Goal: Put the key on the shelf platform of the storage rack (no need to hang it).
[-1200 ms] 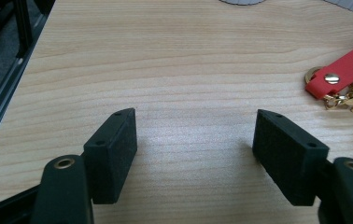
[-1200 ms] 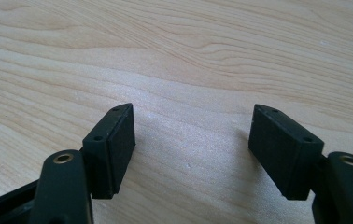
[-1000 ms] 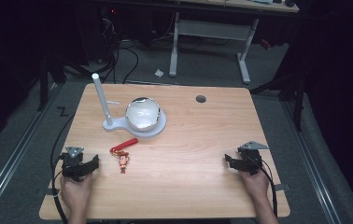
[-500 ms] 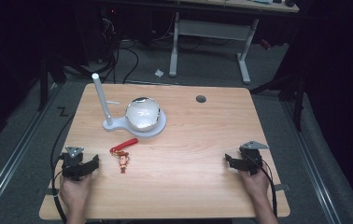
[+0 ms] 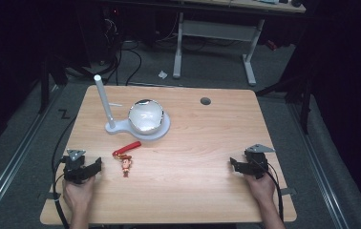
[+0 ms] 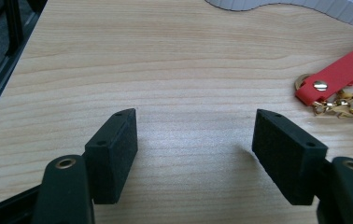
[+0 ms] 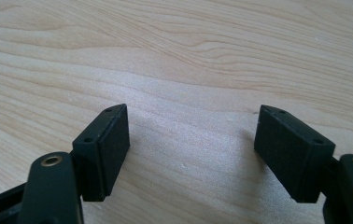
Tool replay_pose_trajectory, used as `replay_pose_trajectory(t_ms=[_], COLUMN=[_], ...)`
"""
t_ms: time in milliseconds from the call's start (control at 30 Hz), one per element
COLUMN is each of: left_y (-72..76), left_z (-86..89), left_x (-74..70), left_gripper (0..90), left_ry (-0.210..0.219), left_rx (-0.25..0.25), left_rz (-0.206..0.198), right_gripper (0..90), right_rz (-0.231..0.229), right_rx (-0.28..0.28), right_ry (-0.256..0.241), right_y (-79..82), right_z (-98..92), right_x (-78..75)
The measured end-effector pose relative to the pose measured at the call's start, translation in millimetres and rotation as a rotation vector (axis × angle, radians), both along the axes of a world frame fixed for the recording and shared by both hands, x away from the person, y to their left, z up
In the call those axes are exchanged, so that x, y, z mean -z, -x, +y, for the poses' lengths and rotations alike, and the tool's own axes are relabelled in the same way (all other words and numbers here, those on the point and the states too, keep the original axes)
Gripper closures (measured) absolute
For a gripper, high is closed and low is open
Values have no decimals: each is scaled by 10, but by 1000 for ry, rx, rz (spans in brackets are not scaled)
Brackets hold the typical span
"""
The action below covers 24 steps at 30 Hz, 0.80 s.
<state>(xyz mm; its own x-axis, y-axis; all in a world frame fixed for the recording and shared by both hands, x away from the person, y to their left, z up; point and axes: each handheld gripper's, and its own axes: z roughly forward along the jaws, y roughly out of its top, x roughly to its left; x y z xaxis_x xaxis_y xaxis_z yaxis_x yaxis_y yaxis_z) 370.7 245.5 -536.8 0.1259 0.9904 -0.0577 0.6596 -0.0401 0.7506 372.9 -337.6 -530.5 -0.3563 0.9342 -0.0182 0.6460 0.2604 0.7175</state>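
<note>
A keychain lies on the wooden table (image 5: 193, 143): a red strap (image 5: 127, 148) with a gold clasp and a small cowboy figure (image 5: 127, 165). The red strap (image 6: 340, 72) and gold clasp (image 6: 347, 102) also sit at the right edge of the left gripper view. My left gripper (image 5: 95, 166) rests on the table at the front left, a short way left of the figure, open with nothing between its jaws (image 6: 193, 140). At the front right my right gripper (image 5: 233, 165) rests open over bare wood (image 7: 191, 135).
A white stand (image 5: 138, 129) with an upright post (image 5: 103, 100) and a shiny round bowl (image 5: 145, 116) sits at the back left of the table. A round grommet hole (image 5: 205, 101) is near the far edge. Desk legs and cables stand on the floor beyond.
</note>
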Motion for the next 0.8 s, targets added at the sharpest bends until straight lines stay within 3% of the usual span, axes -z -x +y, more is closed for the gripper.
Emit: replay_pose_trajectory(t_ms=[333,800], left_y=[9,127], left_z=[-5,-95], left_x=[-27,-144], left_gripper=[346,305], left_ry=[45,97], left_rx=[6,44], left_rz=[-6,-21], right_gripper=[266,266], right_rz=[0,0], right_rx=[-1,-2], right_ry=[0,0], right_y=[0,0], right_z=[0,0], right_x=[0,0])
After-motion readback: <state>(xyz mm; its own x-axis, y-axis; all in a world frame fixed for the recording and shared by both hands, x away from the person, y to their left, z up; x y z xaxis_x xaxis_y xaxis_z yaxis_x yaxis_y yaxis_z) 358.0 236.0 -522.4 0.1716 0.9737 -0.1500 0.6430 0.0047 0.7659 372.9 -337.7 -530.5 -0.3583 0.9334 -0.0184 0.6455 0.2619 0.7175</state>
